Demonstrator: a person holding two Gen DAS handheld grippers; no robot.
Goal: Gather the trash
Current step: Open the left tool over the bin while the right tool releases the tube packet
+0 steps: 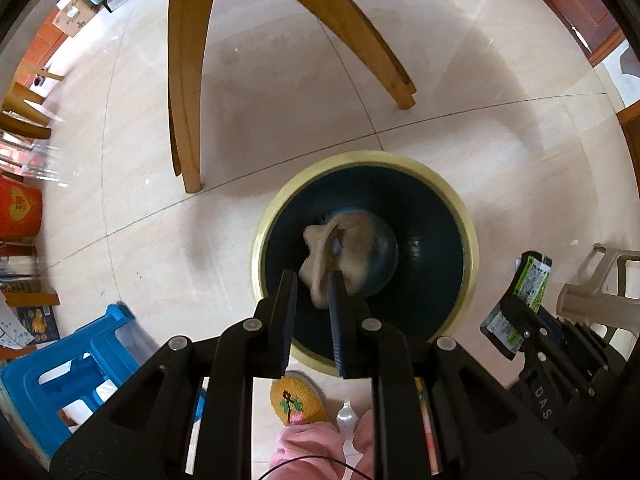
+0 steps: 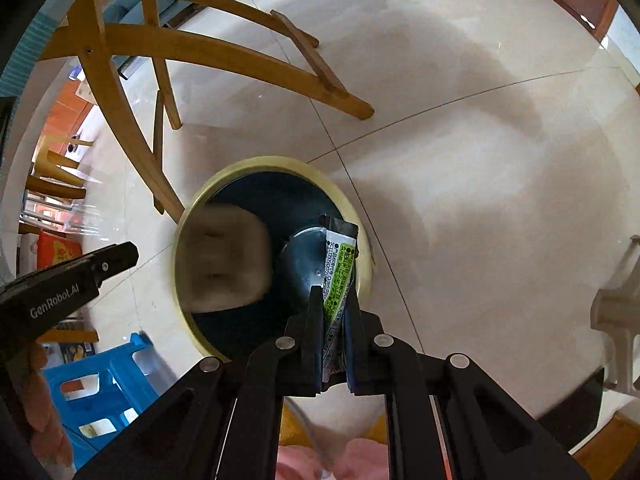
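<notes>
Left gripper [image 1: 312, 280] fingers pinch a beige, crumpled wad [image 1: 320, 264] above the bin [image 1: 472, 240]; soft and light, likely compressible anywhere; right gripper [image 2: 335, 300] fingers clamp a green wrapper [image 2: 340, 276], probably thin and slippery, best gripped mid-length.

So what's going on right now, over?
Left tool pinching tan wad over bin. Right tool shut on green wrapper. Nothing blocking.

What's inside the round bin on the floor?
The bin looks dark and mostly bare inside. A beige crumpled wad blurs over its middle, covering part of the bottom, so anything beneath it cannot be seen.
</notes>
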